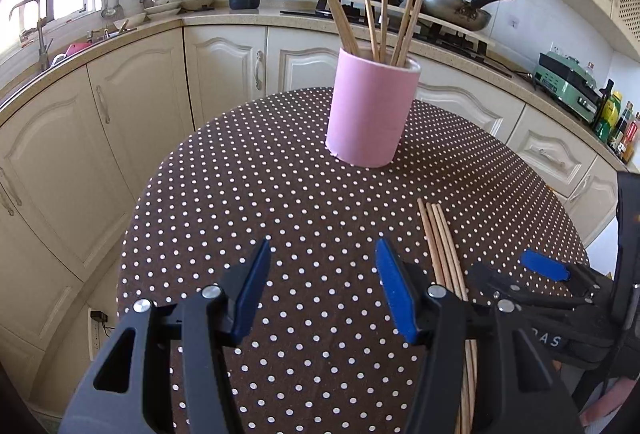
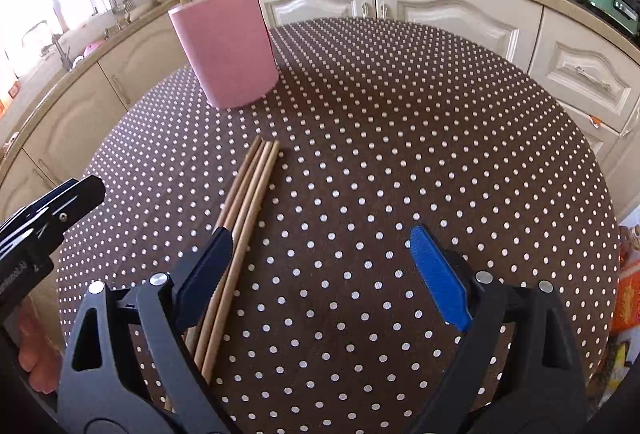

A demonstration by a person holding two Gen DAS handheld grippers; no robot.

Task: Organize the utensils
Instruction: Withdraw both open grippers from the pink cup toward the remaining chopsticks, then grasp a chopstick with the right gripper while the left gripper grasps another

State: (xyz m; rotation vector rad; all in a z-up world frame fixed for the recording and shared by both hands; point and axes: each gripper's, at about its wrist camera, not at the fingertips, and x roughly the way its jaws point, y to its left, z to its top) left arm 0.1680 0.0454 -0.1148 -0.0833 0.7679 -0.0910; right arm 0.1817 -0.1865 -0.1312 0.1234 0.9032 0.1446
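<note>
We hold both grippers wide apart and empty over the table [image 2: 400, 106]. The loose chopsticks [image 2: 248, 190] lie flat in a tight bundle, their long axis running from us toward the pink cup [image 2: 226, 46], which already stands full of others. They sit between our hands: under the right gripper's [image 2: 322, 266] left finger, just right of the left gripper [image 1: 322, 294]. We judge the right one nearer; it must shift left to straddle them.
</note>
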